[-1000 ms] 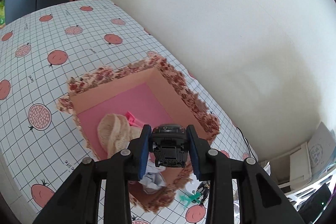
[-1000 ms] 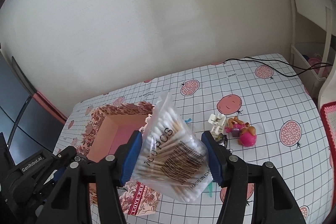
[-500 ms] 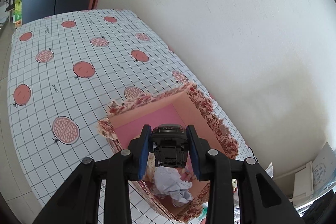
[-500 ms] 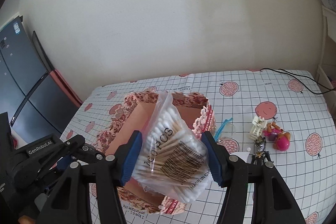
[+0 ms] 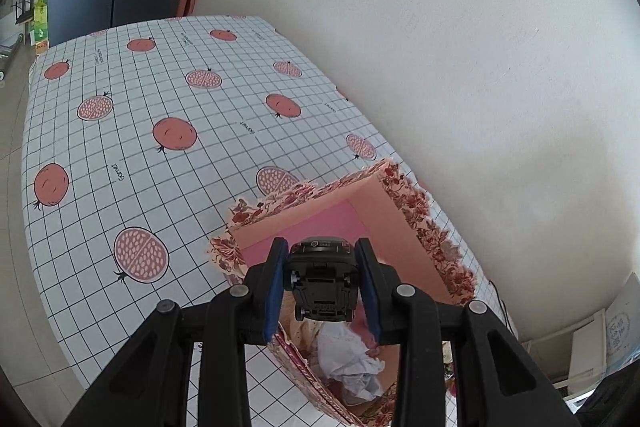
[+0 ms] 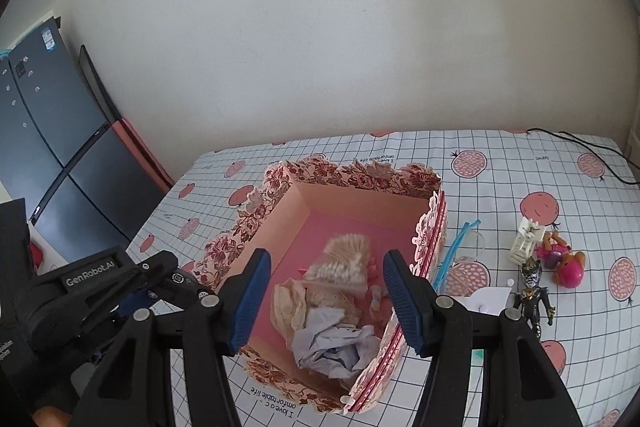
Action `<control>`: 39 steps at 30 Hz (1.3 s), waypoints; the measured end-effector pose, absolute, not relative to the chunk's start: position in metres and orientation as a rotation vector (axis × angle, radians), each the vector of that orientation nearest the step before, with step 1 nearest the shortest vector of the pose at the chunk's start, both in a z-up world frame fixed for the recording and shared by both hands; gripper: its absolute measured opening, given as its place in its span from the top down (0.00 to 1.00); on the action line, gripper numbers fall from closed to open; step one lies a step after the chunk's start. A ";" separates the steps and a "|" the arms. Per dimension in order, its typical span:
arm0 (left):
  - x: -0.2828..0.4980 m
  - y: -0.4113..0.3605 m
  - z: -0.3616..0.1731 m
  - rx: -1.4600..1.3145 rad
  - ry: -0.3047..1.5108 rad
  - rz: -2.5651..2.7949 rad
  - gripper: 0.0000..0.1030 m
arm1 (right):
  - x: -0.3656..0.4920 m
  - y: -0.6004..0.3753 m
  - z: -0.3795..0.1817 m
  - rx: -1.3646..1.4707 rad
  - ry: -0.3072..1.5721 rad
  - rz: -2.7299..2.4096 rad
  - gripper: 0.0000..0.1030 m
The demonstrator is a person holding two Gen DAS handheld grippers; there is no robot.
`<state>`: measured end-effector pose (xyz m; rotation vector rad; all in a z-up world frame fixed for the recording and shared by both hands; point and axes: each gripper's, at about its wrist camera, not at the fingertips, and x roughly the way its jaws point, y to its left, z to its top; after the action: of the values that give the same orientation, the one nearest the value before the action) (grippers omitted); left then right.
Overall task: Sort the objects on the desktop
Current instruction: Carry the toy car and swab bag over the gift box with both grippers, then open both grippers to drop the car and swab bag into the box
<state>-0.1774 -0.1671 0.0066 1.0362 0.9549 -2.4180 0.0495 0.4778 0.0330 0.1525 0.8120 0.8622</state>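
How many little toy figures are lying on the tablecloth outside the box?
3, all right of the box: white skeleton figure, pink doll, black armored figure. Others may be hidden behind the right gripper.

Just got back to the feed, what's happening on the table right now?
The right gripper is open above the floral box; the cotton swab bag, blurred, lies in or drops into it beside crumpled paper. The left gripper is shut on a black toy car over the box. Toy figures wait on the tablecloth.

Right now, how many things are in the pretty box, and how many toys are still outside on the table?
In the box: 3 (cotton swab bag, crumpled paper, lacy cloth)
Toys on the table: 3 (white figure, pink doll, black figure)
Total: 6
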 end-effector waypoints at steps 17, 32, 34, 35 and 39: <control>-0.197 -0.144 -0.022 1.212 0.932 -2.403 0.62 | 0.060 0.480 0.016 0.150 0.870 0.789 0.40; -0.195 -0.137 -0.009 1.193 0.876 -2.428 0.46 | 0.059 0.469 0.026 0.174 0.845 0.745 0.39; -0.193 -0.134 -0.002 1.167 0.850 -2.451 0.35 | 0.060 0.463 0.030 0.178 0.833 0.733 0.39; -0.191 -0.132 0.002 1.152 0.841 -2.461 0.33 | 0.061 0.460 0.031 0.182 0.829 0.726 0.39; -0.187 -0.125 0.016 1.102 0.825 -2.505 0.26 | 0.065 0.446 0.034 0.197 0.816 0.684 0.31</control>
<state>-0.1871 -0.1253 0.0161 1.1022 0.8253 -2.5052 0.0653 0.4456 0.0335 0.1970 0.8164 0.6839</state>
